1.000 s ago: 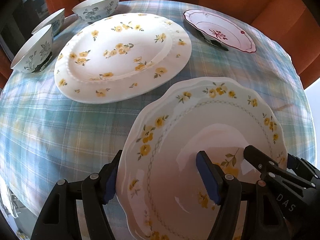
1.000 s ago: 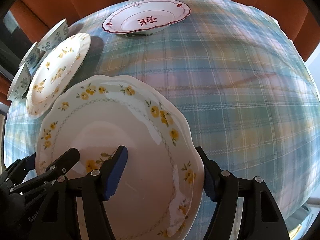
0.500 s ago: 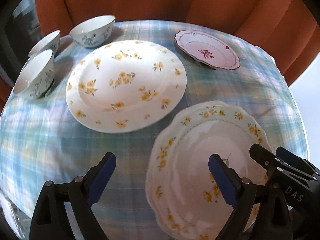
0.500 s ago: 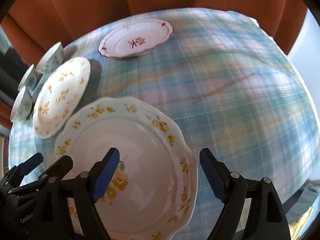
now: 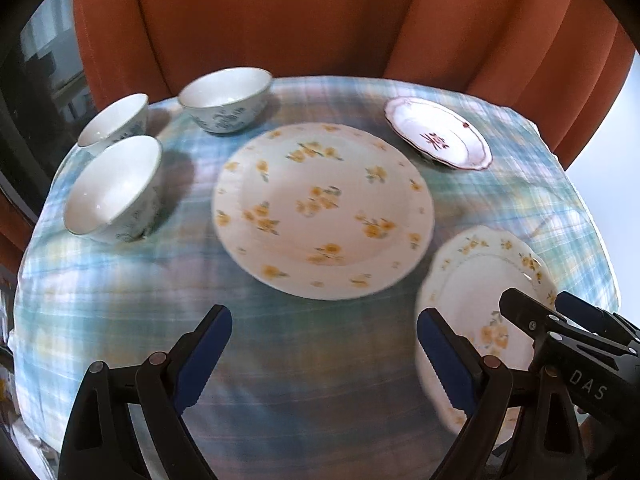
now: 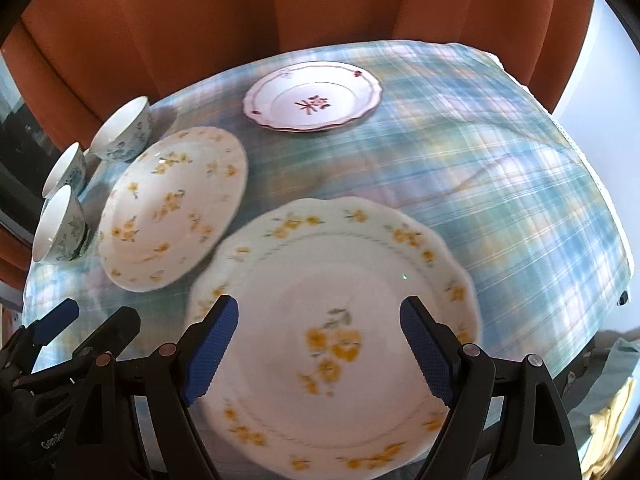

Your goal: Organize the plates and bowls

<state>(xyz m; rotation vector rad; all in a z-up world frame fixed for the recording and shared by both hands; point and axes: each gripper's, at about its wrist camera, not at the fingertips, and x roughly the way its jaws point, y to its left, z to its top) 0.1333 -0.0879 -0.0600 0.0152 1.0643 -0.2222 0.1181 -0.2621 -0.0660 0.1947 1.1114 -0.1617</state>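
A scalloped plate with yellow flowers [image 6: 336,312] lies at the near edge of the table; it also shows in the left wrist view [image 5: 488,304]. A round yellow-flower plate [image 5: 324,208] lies mid-table, also in the right wrist view [image 6: 172,208]. A small red-rimmed plate [image 5: 438,136] sits at the back, also in the right wrist view [image 6: 312,96]. Three blue-patterned bowls [image 5: 116,188] [image 5: 224,98] [image 5: 114,124] stand at the left. My left gripper [image 5: 324,356] is open and empty above the cloth. My right gripper [image 6: 318,352] is open above the scalloped plate.
The table wears a blue plaid cloth [image 6: 500,184]. Orange curtains [image 5: 320,20] hang close behind it. A dark window or screen [image 5: 24,92] is at the far left. Cloth items lie on the floor at the right [image 6: 612,412].
Both grippers have let go of the scalloped plate, opened wide and pulled back and up. The plate now lies flat on the table.
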